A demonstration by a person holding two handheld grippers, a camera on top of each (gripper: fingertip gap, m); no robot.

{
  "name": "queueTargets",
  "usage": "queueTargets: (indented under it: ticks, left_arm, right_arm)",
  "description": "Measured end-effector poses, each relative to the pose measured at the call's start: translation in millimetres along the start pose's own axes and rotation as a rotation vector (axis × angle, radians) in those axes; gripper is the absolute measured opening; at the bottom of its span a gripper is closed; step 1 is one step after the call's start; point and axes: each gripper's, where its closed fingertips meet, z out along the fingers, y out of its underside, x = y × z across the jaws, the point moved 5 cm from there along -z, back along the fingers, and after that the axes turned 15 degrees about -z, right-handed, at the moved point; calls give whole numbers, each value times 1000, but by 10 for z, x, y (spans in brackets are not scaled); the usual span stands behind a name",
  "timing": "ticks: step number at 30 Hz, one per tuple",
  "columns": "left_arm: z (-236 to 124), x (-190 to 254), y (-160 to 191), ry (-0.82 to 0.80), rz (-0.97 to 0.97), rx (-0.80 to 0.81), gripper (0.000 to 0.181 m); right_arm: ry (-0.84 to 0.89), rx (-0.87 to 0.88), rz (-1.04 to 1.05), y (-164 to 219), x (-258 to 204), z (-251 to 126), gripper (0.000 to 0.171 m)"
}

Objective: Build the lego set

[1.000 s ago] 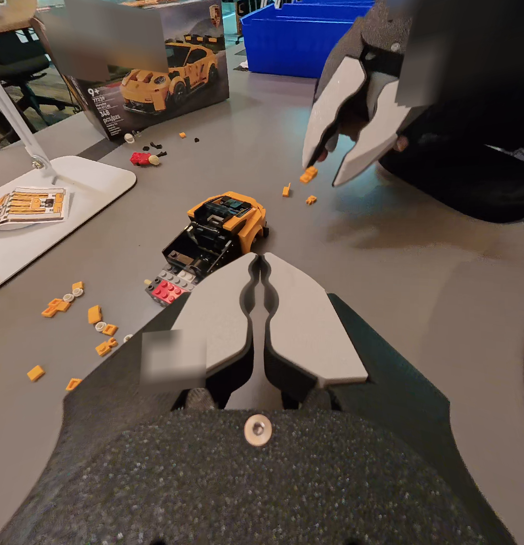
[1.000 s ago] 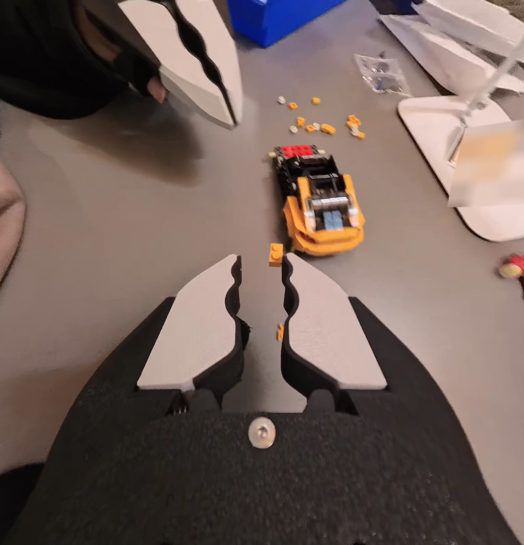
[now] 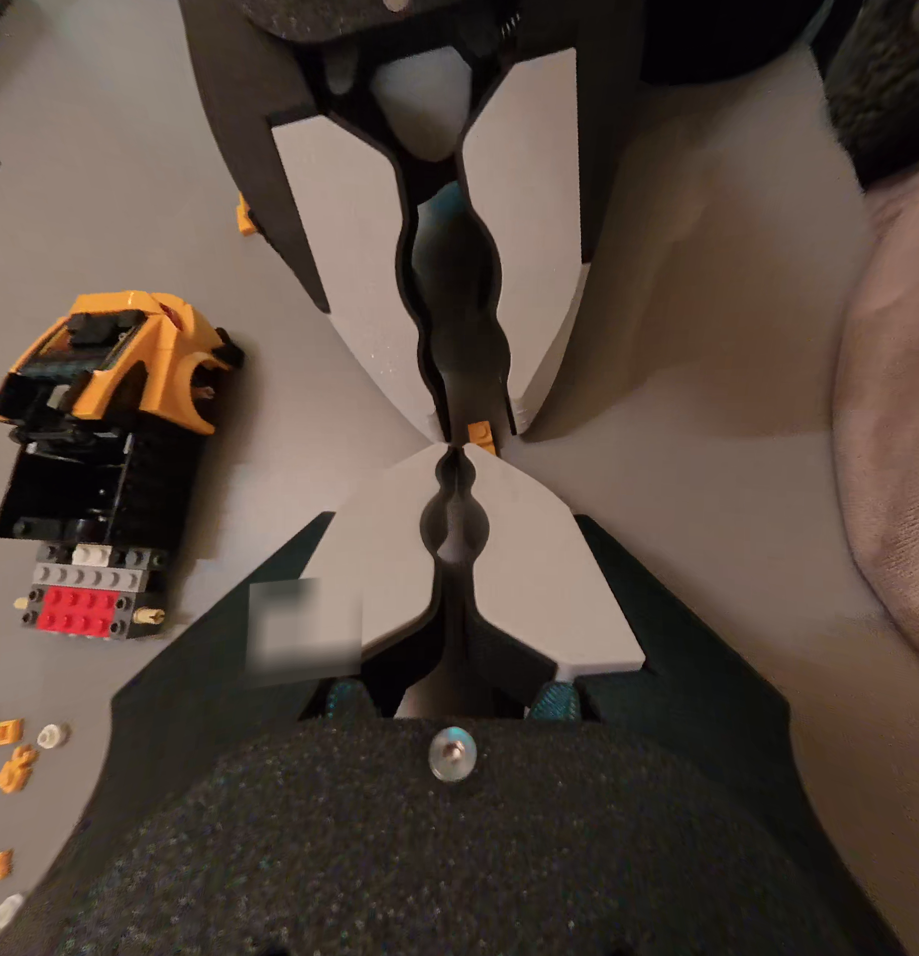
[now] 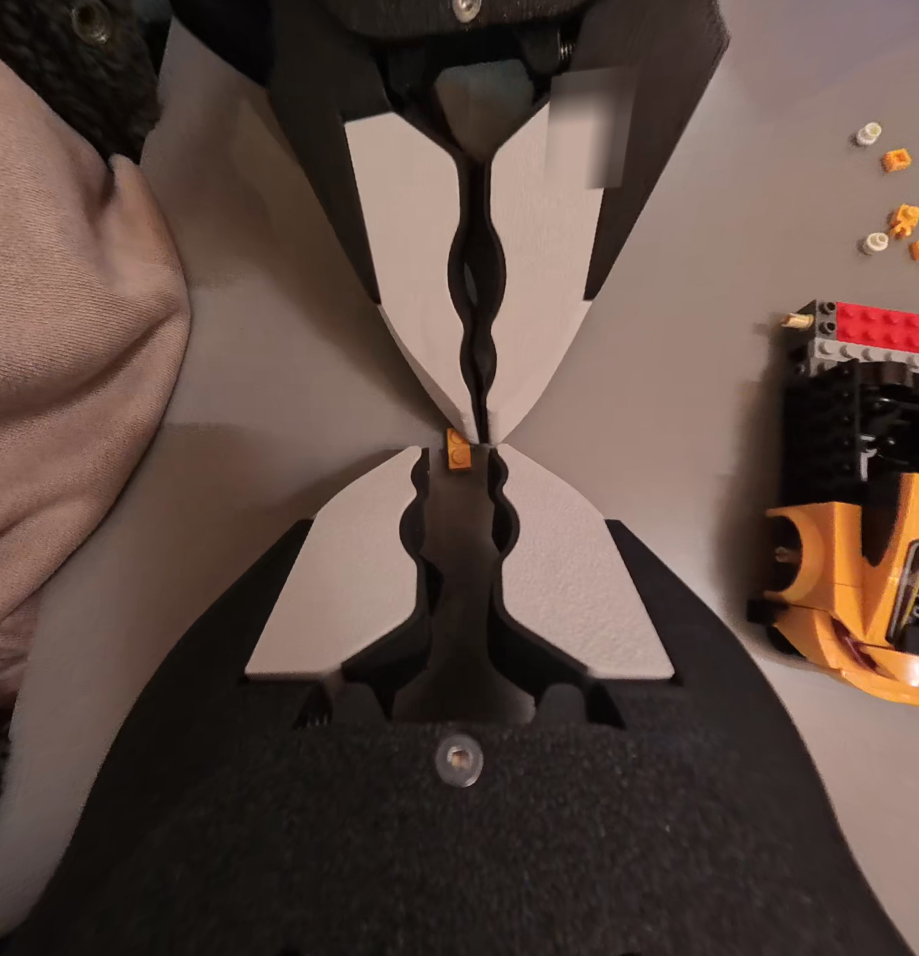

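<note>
A small orange two-stud plate (image 4: 458, 450) lies on the grey table between the fingertips of my right gripper (image 4: 457, 456). There is a gap on each side of the plate, so the right gripper is open. My left gripper (image 3: 455, 454) is shut and empty, and its tips meet the right gripper's tip to tip at the plate (image 3: 481, 432). The right gripper (image 3: 478, 427) comes down from the top of the left wrist view. The left gripper (image 4: 480, 437) comes down from the top of the right wrist view. The partly built orange and black car (image 3: 111, 439) stands to the left, also seen in the right wrist view (image 4: 861, 517).
Loose orange and white pieces lie near the car's red rear end (image 3: 12, 765) (image 4: 902, 222). One orange piece (image 3: 245, 212) lies beyond the car's front. A person's pinkish clothing (image 4: 59, 310) (image 3: 886, 465) borders the table on the side away from the car. Less than 4 cm separates the two grippers' tips.
Both grippers have moved low over the table beside the car and now meet tip to tip at the orange plate. The left gripper stays shut and the right stays open.
</note>
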Motion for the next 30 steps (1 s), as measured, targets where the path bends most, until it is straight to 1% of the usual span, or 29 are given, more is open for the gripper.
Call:
queueTargets:
  ticks: [3,6,10,12,13,15,16,18,21,24,26,29,30]
  left_arm:
    - [11,11,-2,-19,32,-6,0]
    - [-20,-11,-35,-17,9,28,0]
    - [-48,-10,-39,5,-9,37,0]
    - [-66,3,-44,23,-9,41,0]
    - [-73,26,-48,49,-10,44,7]
    - [-80,72,-57,93,-20,43,20]
    - [-76,79,-60,90,-15,38,22]
    - [-52,76,-50,62,6,20,21]
    - [-12,69,-32,35,19,-5,17]
    - [20,61,-17,20,31,-26,8]
    - [33,54,-27,15,37,-26,7]
    - [55,28,-45,9,32,-24,7]
    - [60,20,-51,6,33,-23,7]
  right_arm:
    - [19,1,-2,4,23,-42,23]
    - [88,-10,27,90,118,-246,23]
    - [224,-126,125,481,234,-664,21]
    - [254,-205,183,717,213,-822,20]
    - [262,-230,208,811,196,-869,20]
    - [269,-249,251,928,167,-902,20]
    - [273,-248,262,954,163,-898,20]
    - [296,-242,276,985,206,-885,20]
    - [286,-223,309,1024,281,-858,19]
    - [247,-206,317,1033,311,-827,17]
    - [234,-199,324,1041,334,-823,16]
    - [203,-186,334,1037,347,-808,8]
    - [196,-181,332,1030,352,-799,8]
